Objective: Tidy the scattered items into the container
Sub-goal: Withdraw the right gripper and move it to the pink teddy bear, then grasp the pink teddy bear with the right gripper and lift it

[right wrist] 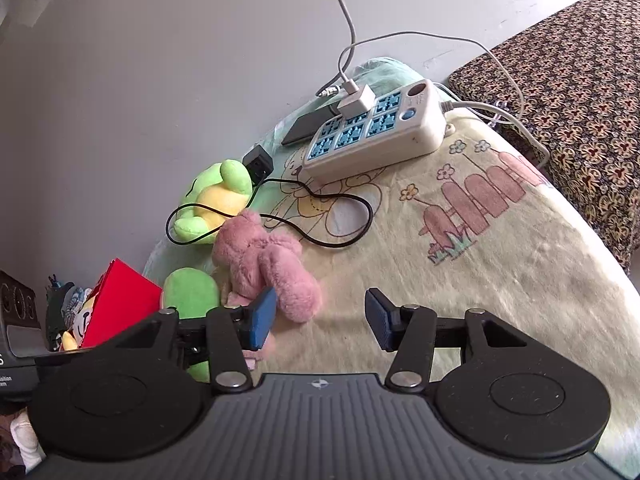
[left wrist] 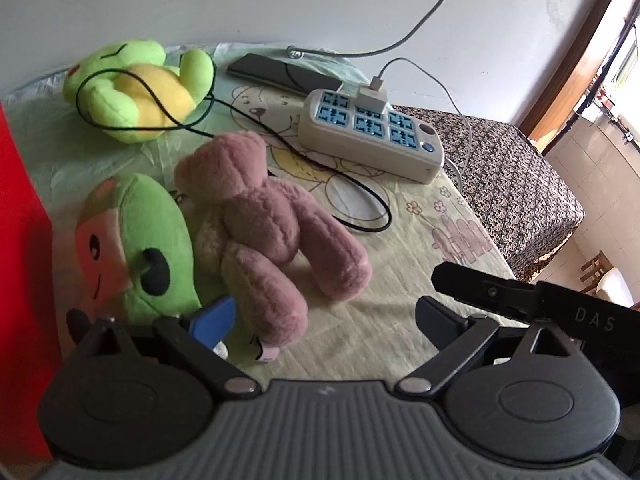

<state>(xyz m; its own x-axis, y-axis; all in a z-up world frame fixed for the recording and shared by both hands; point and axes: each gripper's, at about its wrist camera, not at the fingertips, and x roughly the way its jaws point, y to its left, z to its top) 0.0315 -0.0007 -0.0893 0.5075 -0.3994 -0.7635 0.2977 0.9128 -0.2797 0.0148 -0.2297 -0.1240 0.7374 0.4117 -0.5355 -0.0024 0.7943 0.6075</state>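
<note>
A pink plush bear (left wrist: pixel 260 228) sits on the cartoon-print cloth, seen also in the right wrist view (right wrist: pixel 264 260). A green plush with a pink face (left wrist: pixel 136 244) lies at its left, next to the red container (left wrist: pixel 20 260). A green and yellow frog plush (left wrist: pixel 136 88) lies farther back under a black cable. My left gripper (left wrist: pixel 324 316) is open, its jaws wide, just short of the bear's legs. My right gripper (right wrist: pixel 320 318) is open beside the bear's leg, and its tip shows in the left wrist view (left wrist: pixel 480 288). The red container (right wrist: pixel 120 304) holds several small toys.
A white power strip (left wrist: pixel 372 132) with a white charger stands at the back, a dark phone (left wrist: pixel 280 72) behind it. A black cable (left wrist: pixel 360 196) loops across the cloth to a black adapter (right wrist: pixel 258 162). A patterned bed (left wrist: pixel 520 184) lies to the right.
</note>
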